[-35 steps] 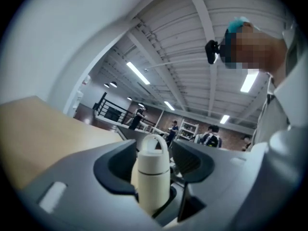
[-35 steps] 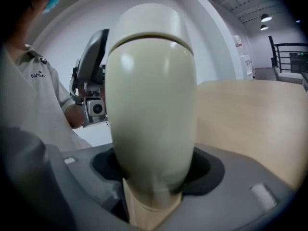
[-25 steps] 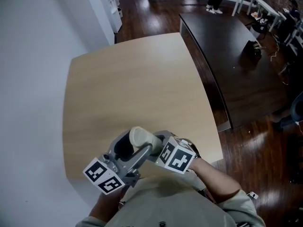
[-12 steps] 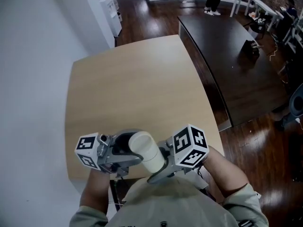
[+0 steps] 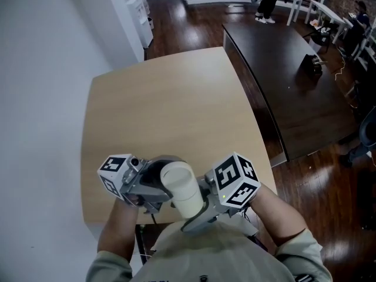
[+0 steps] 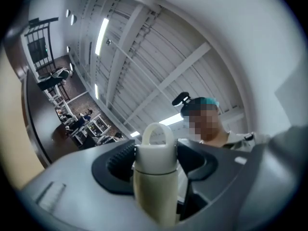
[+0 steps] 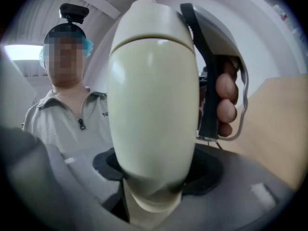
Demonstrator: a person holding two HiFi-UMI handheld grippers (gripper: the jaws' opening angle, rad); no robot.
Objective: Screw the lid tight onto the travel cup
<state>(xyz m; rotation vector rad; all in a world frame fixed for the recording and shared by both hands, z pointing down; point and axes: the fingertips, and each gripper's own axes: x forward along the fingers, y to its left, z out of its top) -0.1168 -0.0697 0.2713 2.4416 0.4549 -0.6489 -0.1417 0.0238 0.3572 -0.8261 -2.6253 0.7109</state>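
While both grippers are held close together above the near edge of the worktop [image 5: 164, 110], just in front of the person's body, the cream travel cup [image 5: 183, 191] is carried between them, clear of the surface. The left gripper [image 6: 155, 154] is closed on the lid [image 6: 154, 148]. Its jaws have just been closing, and the two dark pads are pressed against the opposite sides of the lid. The loop handle [image 6: 156, 133] of the lid stands out beyond the fingertips of this gripper.

The right gripper [image 7: 156, 170] is clamped on the body of the cup near its bottom end. From between these jaws the body reaches away to the lid at the far end, where a thin seam is seen. Just beyond the cup, on the upper right side of the right gripper, a hand [image 7: 226, 97] is seen wrapped around the handle of the left gripper. The lid is seated on the cup, but it cannot be told whether it is fully tight.
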